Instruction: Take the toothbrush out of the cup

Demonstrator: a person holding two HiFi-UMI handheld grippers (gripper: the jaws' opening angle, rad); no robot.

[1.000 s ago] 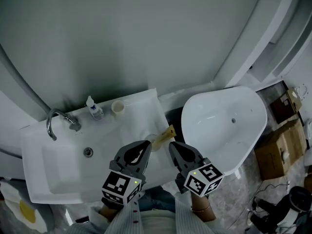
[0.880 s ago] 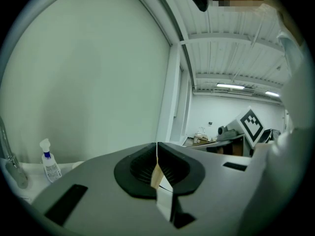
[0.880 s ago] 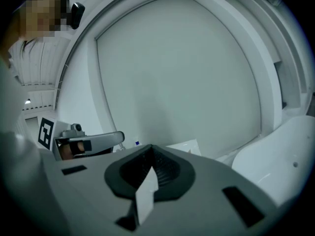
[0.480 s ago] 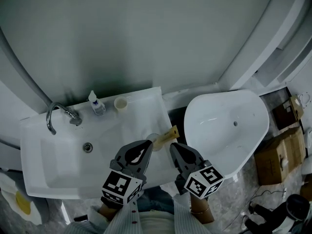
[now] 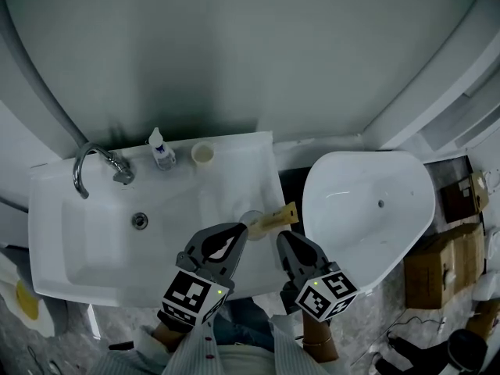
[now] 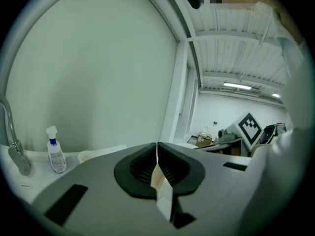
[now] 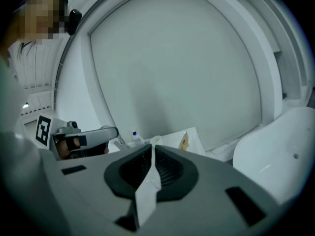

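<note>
A clear cup (image 5: 250,222) stands on the white washbasin's right ledge (image 5: 250,170). In it a toothbrush (image 5: 278,216) with a pale wooden handle leans out to the right. My left gripper (image 5: 237,234) is just in front of the cup at its left, jaws shut and empty. My right gripper (image 5: 283,242) is in front of the toothbrush handle, also shut and empty. In the right gripper view the toothbrush (image 7: 184,141) and the cup rim (image 7: 156,140) show just past my shut right gripper (image 7: 154,150). In the left gripper view my left gripper (image 6: 157,154) has its jaws together.
A chrome faucet (image 5: 94,166), a small spray bottle (image 5: 161,150) and a small beige cup (image 5: 203,154) stand along the basin's back edge. A white tub (image 5: 367,201) stands to the right, with cardboard boxes (image 5: 449,244) on the floor beyond. A wall rises behind the basin.
The head view has shifted, so the basin sits lower and further right in the picture. The right gripper has sunk slightly. Both grippers stay shut in front of the cup.
</note>
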